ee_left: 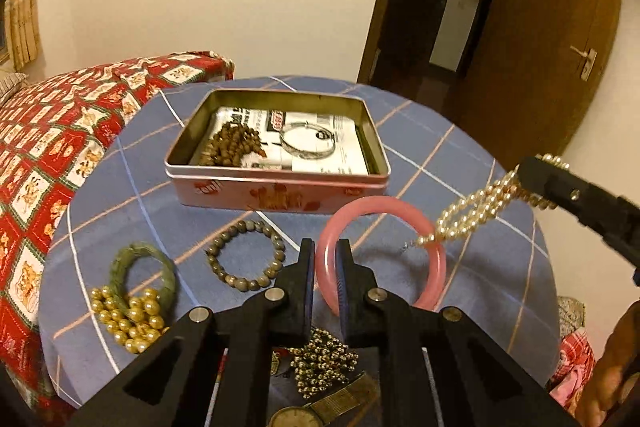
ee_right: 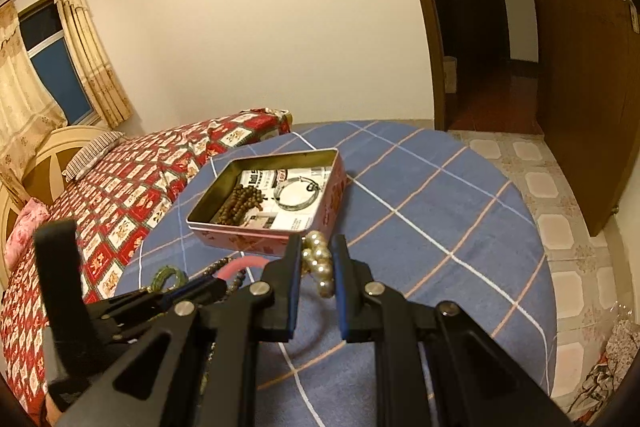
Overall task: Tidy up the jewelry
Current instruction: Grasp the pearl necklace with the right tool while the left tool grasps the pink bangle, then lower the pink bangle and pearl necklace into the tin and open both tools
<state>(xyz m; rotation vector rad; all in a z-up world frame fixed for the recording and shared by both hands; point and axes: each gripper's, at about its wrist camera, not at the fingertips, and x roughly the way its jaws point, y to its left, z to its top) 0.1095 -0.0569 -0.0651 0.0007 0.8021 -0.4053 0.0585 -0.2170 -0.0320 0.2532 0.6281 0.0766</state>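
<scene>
A pink tin box (ee_left: 280,193) stands open on the blue checked table (ee_left: 440,147); inside lie brown wooden beads (ee_left: 234,147) and a silver bangle (ee_left: 308,141) on newspaper. My left gripper (ee_left: 326,251) is shut on the near rim of a pink bangle (ee_left: 400,211) that rests on the table. My right gripper (ee_right: 318,247) is shut on a pearl necklace (ee_right: 320,263) and holds it above the table, right of the box (ee_right: 332,203). The pearls (ee_left: 476,211) hang over the pink bangle in the left wrist view.
On the table lie a grey bead bracelet (ee_left: 246,253), a green bangle (ee_left: 144,267), gold beads (ee_left: 128,319), a small-bead chain (ee_left: 324,359) and a wristwatch (ee_left: 296,417). A bed with a red quilt (ee_left: 60,131) is at the left, a wooden door (ee_left: 560,27) at the right.
</scene>
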